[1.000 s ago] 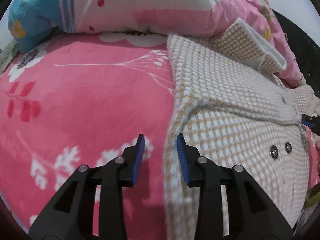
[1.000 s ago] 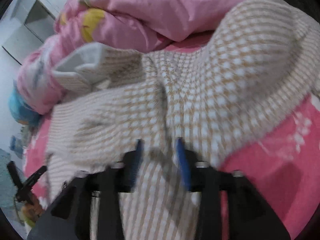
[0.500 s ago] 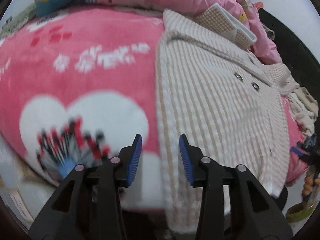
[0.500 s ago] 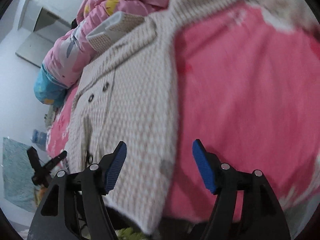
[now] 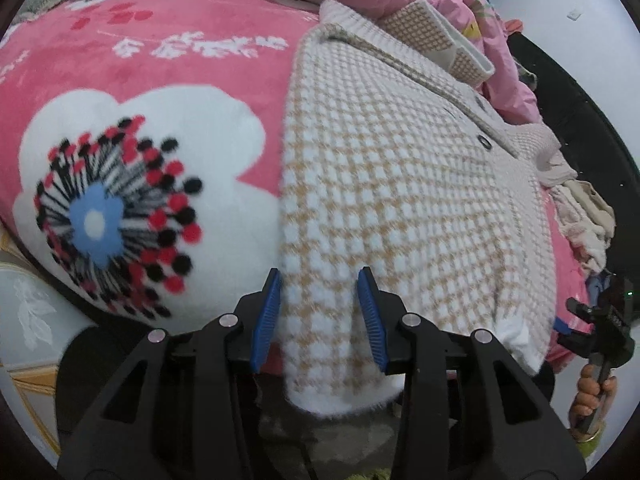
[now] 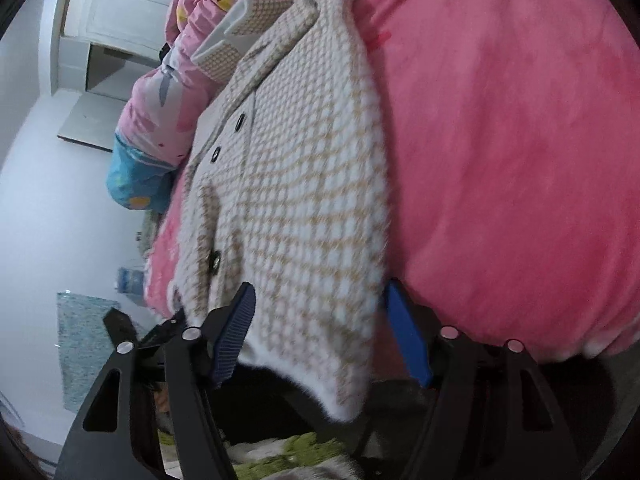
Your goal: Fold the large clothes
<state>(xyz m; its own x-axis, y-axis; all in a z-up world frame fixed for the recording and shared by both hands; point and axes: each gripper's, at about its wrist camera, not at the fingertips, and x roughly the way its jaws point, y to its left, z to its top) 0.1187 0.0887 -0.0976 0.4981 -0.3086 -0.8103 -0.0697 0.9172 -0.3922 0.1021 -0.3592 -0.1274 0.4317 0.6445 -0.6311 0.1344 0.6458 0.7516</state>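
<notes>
Fuzzy tan-and-white checked coat (image 5: 400, 184) runs lengthwise away from both claws, hem nearest: L gripper (image 5: 320, 312) & R gripper (image 6: 320, 320), both spread, straddle its 2 hem corners w/o pinching.

Cream-tan checked fleece coat (image 5: 400, 184) spread flat, hem overhanging bed edge

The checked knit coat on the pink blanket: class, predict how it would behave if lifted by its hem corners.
The coat is probably floppy: its hem already droops over the bed edge. It looks thick and fuzzy, so likely heavyish and unlikely to slip from the left claw or right claw. It may drag on the plush blanket.
</notes>
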